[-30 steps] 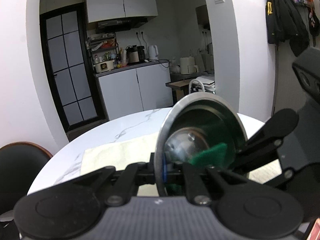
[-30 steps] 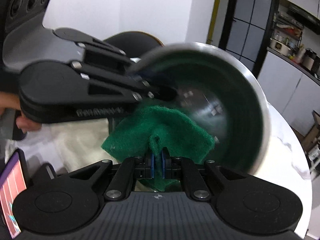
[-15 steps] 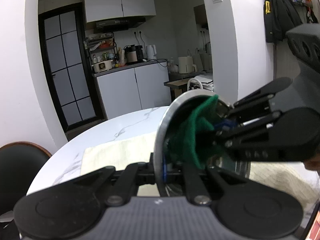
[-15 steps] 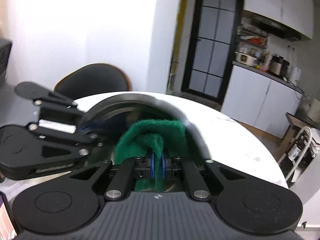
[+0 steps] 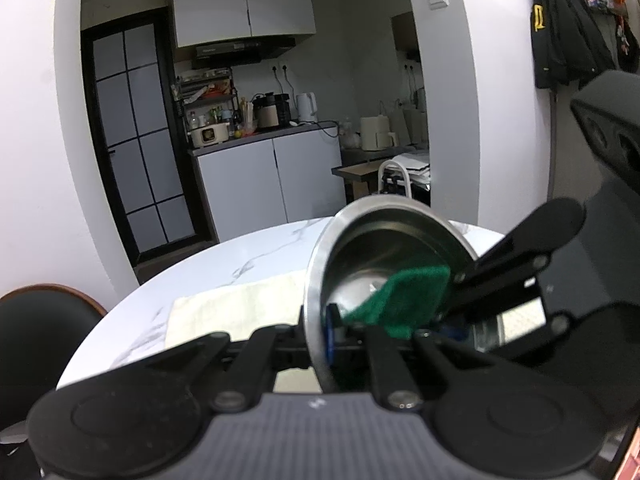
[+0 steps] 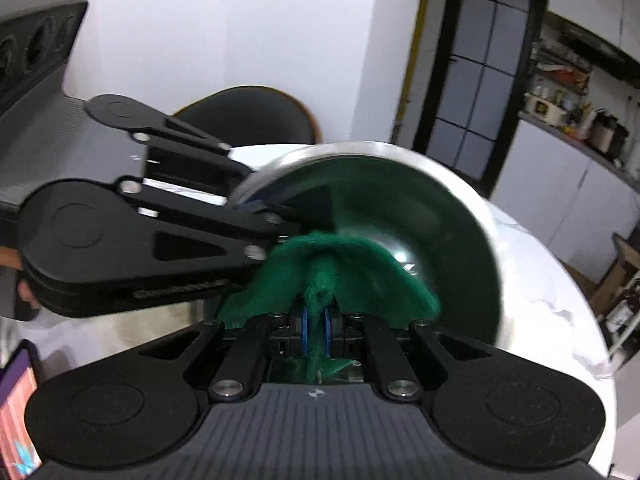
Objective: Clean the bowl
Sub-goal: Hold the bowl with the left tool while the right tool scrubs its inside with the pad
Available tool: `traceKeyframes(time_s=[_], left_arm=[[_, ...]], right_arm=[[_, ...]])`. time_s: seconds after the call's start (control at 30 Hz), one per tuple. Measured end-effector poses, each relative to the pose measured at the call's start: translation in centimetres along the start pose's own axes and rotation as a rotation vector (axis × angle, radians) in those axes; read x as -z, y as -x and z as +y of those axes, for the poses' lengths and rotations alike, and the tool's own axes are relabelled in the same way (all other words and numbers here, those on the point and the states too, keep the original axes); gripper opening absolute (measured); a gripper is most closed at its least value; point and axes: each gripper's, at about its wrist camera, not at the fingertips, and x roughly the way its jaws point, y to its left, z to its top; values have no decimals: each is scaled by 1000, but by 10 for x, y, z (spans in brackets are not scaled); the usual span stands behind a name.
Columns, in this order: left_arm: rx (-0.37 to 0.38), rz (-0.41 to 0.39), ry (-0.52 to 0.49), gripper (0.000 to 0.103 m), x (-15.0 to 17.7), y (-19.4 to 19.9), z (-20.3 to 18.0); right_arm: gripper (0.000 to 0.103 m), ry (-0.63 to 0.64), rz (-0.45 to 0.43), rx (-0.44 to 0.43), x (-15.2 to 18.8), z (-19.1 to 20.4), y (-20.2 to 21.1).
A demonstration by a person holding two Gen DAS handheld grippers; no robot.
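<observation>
1. Left gripper: jaws pinching the rim of the bowl; bowl lifted off the table, tipped on edge, mouth turned toward the right gripper; likely so the inside is reachable.
2. Right gripper: jaws pressed together on a fold of the green pad; pad fans out ahead of the jaws against the bowl's inner wall; judged mid-scrub.
3. Rim grip leaves the interior free; risk, the bowl could twist in the jaws under scrubbing pressure.
4. Cloth on the table beyond the left jaws, below the bowl; probably there for drips or setting down.
</observation>
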Motion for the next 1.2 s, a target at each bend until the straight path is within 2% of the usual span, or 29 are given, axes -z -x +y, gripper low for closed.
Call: traceKeyframes(time_s=[0.2,0.37,0.47,0.6,0.73,0.93,1.2], left_arm=[[13,2,4,6,0,0,3],[14,0,-5,6,-1,1,4],[14,1,-7,6,-1,2,3],[14,-1,-11,6,-2,2,1],[13,-1,-15,6,-3,1,-1],[7,-8,-15,6,2,3,-13],[-2,-7,-7,7,2,5,-10]], right_arm=[[9,2,84,-20,5,-4,-1],[8,-14,120,41,10,-14,5],[8,-33,103,98,11,-20,11],[8,-64,22,194,3,-35,18],[8,-82,-49,229,-3,-42,20],[8,-56,-74,213,0,-25,15],[8,2,-12,125,-4,-8,1]])
